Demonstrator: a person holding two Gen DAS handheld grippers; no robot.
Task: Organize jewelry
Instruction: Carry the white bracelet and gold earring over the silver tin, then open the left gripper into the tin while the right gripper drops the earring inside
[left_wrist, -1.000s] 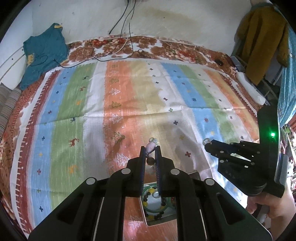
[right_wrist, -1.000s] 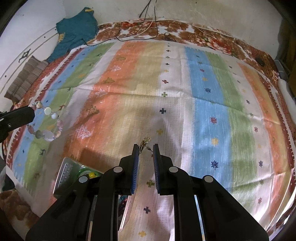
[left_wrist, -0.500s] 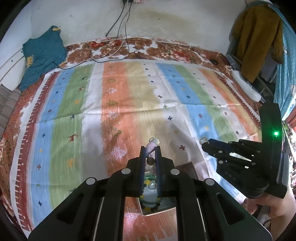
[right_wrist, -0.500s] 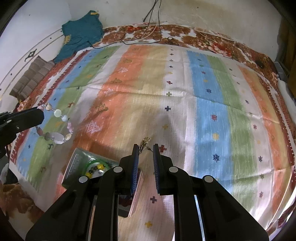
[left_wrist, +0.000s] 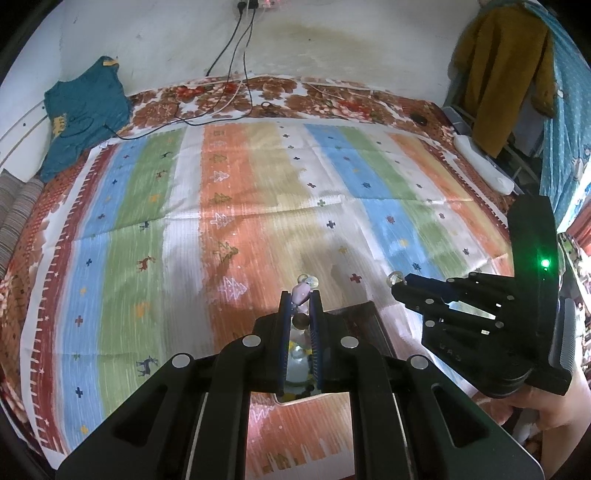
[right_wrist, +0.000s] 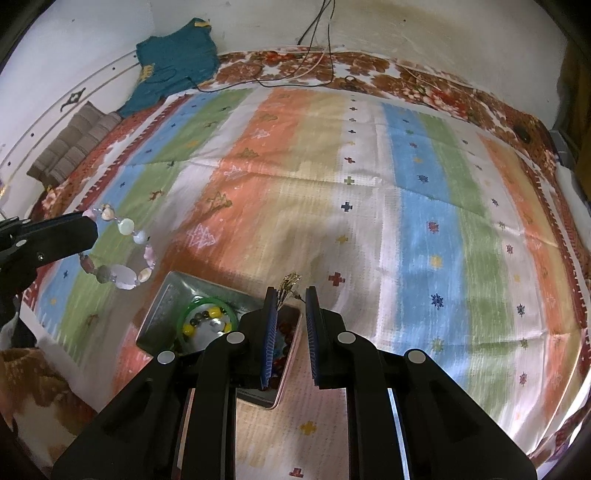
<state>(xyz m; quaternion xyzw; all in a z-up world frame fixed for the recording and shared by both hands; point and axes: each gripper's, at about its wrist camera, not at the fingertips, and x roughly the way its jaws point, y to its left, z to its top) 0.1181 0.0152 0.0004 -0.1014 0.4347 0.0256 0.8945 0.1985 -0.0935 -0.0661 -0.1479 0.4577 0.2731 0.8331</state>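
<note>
My left gripper (left_wrist: 300, 295) is shut on a bracelet of pale stone beads (left_wrist: 302, 291), which hangs as a loop in the right wrist view (right_wrist: 123, 254) above the cloth, left of the metal jewelry box (right_wrist: 162, 314). The box holds a green bangle (right_wrist: 184, 314) and yellow and dark beads. My right gripper (right_wrist: 290, 295) holds a small gold piece with thin wires (right_wrist: 290, 282) against its left pad; a gap shows between the pads. In the left wrist view the right gripper (left_wrist: 402, 282) hovers right of the box (left_wrist: 354, 314).
A striped cloth (right_wrist: 369, 206) covers a floral bed. A teal shirt (left_wrist: 85, 110) and cables (left_wrist: 229, 103) lie at the far edge. A folded blanket (right_wrist: 74, 144) lies at far left. A mustard garment (left_wrist: 502, 74) hangs at right.
Both grippers have drawn back toward the near edge, so the box now lies under and between them. The bracelet and the gold piece stay held.
</note>
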